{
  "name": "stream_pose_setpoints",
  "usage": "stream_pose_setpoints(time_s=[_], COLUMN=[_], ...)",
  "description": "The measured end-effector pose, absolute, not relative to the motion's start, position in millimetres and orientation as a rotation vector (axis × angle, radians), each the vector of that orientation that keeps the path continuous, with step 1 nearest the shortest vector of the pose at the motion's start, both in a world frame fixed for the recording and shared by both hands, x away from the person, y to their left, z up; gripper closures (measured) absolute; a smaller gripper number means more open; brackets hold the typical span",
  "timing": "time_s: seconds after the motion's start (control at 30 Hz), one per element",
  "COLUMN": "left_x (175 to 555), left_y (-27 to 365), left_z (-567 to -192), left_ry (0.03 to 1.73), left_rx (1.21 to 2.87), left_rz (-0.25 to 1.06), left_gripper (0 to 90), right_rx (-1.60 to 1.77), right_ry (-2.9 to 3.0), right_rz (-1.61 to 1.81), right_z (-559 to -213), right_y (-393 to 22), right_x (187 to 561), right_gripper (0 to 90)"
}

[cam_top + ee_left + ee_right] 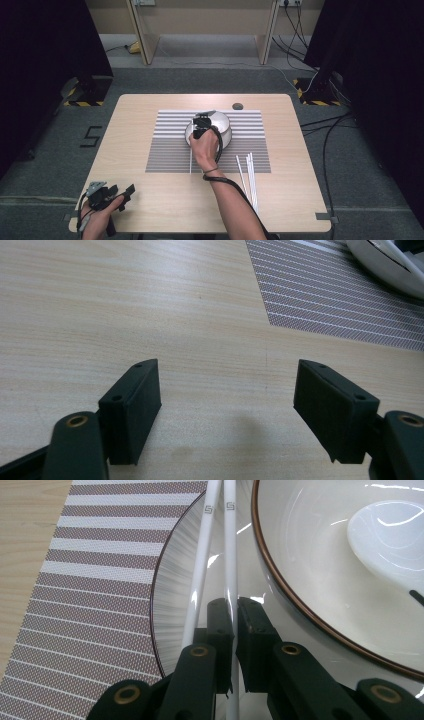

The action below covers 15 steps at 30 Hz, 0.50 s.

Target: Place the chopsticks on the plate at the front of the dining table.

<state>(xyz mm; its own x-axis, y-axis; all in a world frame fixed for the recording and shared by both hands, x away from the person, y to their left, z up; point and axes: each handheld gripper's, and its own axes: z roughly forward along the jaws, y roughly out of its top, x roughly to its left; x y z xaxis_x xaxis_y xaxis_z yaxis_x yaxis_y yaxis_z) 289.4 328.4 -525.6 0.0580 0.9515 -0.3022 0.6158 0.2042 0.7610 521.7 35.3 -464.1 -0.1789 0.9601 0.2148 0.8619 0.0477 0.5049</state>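
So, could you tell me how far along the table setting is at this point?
Done: bowl stands on plate, on the striped mat. In hand: right gripper is shut on one white chopstick, another beside it. Left: spare chopsticks lie loose; left gripper rests open.

High view overhead, facing forward-down; gripper views skim close, all sharing mat (170, 150) and bowl (222, 131).

A recording lab or test studio: a lone wooden desk (150, 200) stands on grey carpet between black curtains (45, 45), with hazard-striped stand bases (82, 102), loose cables (325, 130) across the floor and a bare wooden frame (200, 30) behind.
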Motion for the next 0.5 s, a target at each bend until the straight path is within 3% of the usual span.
stream_pose_setpoints(time_s=[0.5], left_x=[289.3], left_y=[328.6], left_z=[-525.7], left_ry=[1.648], left_rx=[1.499], left_rz=[0.507], left_gripper=[25.8], right_rx=[1.889], right_ry=[2.129], right_rz=[0.818], right_z=[-464.7], right_y=[35.5], right_x=[523.3], right_gripper=[85.2])
